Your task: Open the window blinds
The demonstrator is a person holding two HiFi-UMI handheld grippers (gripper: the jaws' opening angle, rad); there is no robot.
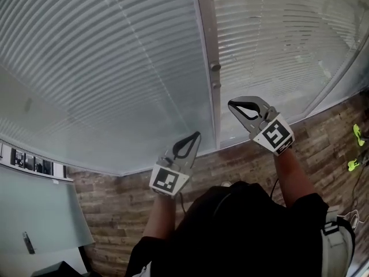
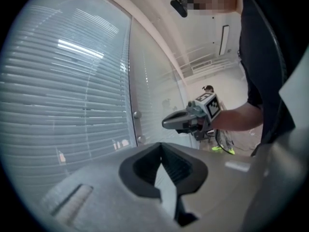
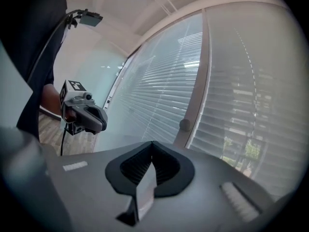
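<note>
Right now the white slatted window blinds (image 1: 115, 68) look mostly shut behind the glass, straight ahead of both claws. Their slats run side to side. Between the 2 panes stands a grey upright post (image 1: 207, 39). On it sit 2 small round grey knobs (image 1: 215, 67), 1 above the other. I think those knobs turn the slats.

The knobs lie just ahead of the right claw (image 1: 235, 105), which is the nearer one. The left claw (image 1: 195, 138) is lower down, to the left of the post. Both claws are pinched together with nothing in them. Neither touches the post or the glass. So a claw would need to spread apart before it could grip a knob.

Below the glass is a brown wood-plank floor (image 1: 248, 160). The room is bright, with pale walls.
</note>
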